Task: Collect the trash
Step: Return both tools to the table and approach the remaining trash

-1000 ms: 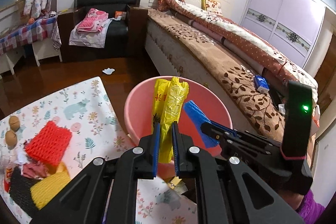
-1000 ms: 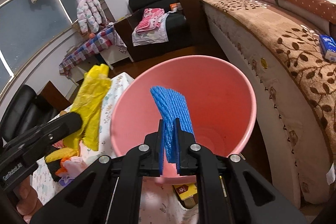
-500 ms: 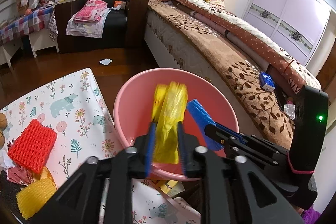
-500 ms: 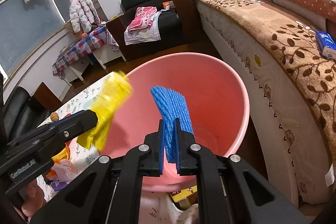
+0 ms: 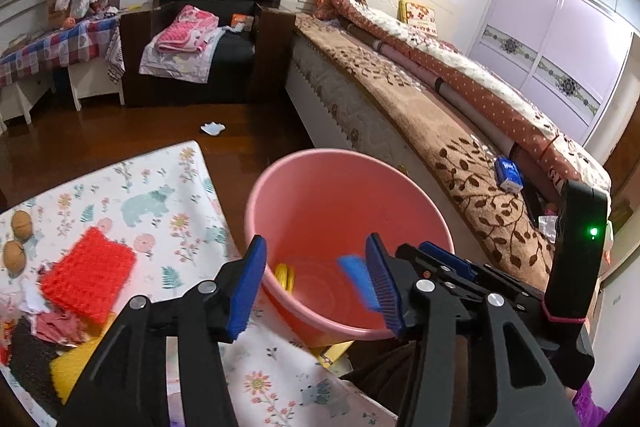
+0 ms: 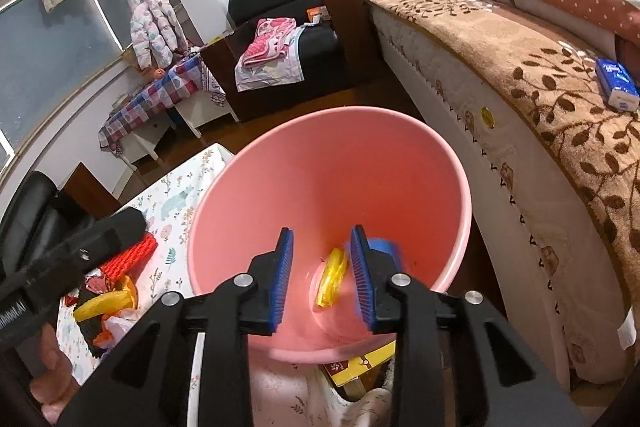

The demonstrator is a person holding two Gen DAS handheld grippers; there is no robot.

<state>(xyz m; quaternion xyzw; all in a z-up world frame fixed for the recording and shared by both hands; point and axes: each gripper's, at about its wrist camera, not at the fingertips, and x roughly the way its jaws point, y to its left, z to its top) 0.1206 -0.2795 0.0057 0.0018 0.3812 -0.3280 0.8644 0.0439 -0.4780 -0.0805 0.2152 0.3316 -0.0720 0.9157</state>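
Both jaws just opened over the pink bucket [image 6: 404,163], left gripper [image 5: 316,285] wide and empty, right gripper [image 6: 322,279] half-spread with the blurred blue net [image 6: 386,249] seemingly dropping beside the yellow bag [image 6: 331,283], possibly snagging a pad.

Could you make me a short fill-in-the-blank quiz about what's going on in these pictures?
1. The yellow wrapper lies at the bottom of the pink ____.
2. The left gripper, whose jaws have just been opening, holds ____.
3. The red foam net lies on the ____-patterned tablecloth.
4. The small blue packet lies on the ____.

Missing words: bucket; nothing; floral; bed
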